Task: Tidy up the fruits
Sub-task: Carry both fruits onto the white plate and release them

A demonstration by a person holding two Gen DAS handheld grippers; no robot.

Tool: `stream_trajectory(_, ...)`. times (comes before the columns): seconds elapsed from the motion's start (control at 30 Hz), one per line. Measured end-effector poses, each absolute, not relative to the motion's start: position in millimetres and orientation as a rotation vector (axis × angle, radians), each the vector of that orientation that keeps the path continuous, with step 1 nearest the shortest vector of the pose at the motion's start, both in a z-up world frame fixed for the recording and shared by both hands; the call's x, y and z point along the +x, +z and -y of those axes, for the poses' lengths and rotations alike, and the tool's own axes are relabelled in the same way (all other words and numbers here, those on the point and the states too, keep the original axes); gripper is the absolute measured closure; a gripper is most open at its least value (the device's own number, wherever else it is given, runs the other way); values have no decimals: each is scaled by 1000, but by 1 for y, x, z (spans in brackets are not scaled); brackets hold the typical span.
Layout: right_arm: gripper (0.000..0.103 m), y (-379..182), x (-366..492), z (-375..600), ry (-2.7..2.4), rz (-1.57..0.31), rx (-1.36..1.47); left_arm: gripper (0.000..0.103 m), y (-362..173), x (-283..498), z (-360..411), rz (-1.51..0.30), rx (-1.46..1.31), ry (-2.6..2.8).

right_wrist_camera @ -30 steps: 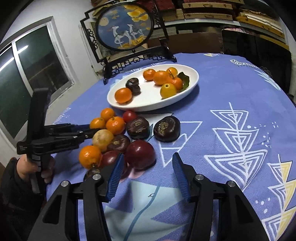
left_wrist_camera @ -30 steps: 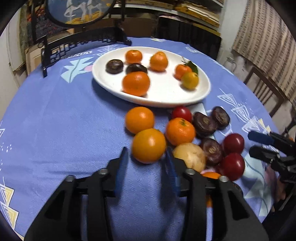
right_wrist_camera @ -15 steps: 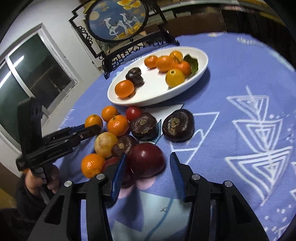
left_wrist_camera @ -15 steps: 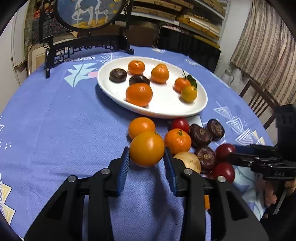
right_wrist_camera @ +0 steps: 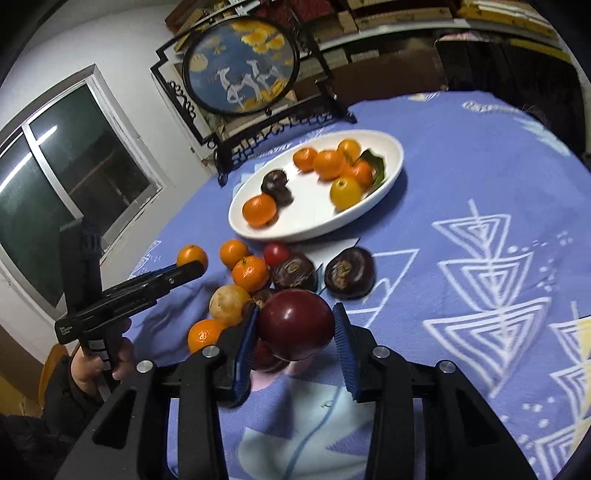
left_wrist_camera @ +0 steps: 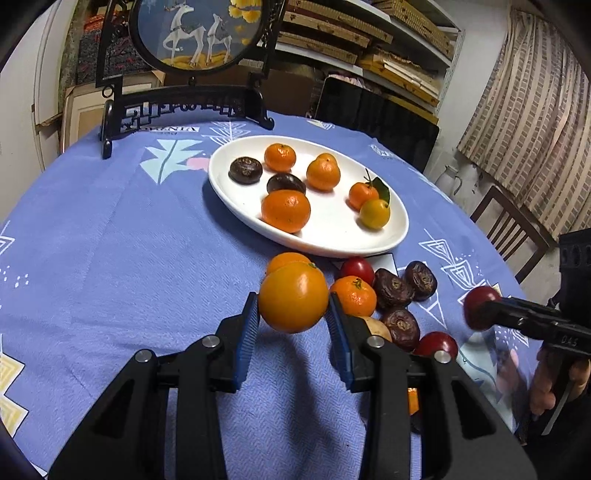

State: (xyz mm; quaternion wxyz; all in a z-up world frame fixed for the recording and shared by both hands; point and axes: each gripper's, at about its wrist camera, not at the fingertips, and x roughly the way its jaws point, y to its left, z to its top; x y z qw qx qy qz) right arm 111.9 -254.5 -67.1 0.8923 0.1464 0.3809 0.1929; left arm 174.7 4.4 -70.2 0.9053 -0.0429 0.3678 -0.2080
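round glossy orange [left_wrist_camera: 293,297] between left gripper [left_wrist_camera: 291,326] fingers [left_wrist_camera: 246,328]

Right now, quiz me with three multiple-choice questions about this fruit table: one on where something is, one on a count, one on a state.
1. Where is the white plate relative to the loose fruit on the tablecloth?
A. Beyond it, toward the framed deer screen
B. Nearer the cameras than it
C. Under it

2. How many fruits lie on the plate?
A. Four
B. Seven
C. Ten

3. What is the left gripper doing?
A. Open over bare cloth
B. Shut on an orange
C. Shut on a dark fruit

Answers: 1 A, the plate sits past the pile, before the screen. 2 B, five orange or yellow and two dark. 3 B, both fingers press the orange, lifted above its shadow.
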Motion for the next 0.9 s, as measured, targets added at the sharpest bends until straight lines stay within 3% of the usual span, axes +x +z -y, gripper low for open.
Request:
stream_trajectory(0.27,63,-42,127,280,361,-743,305,67,-47,175,3,-740,-84,-455)
stream_trajectory(0.63,63,-23,238,240,399,-756,260,66,-49,250,80,-838,38,-519)
stream_trajectory(0.9,56,-37,267,221,375,-748,229,44,-56,257,68,-829,4,-505)
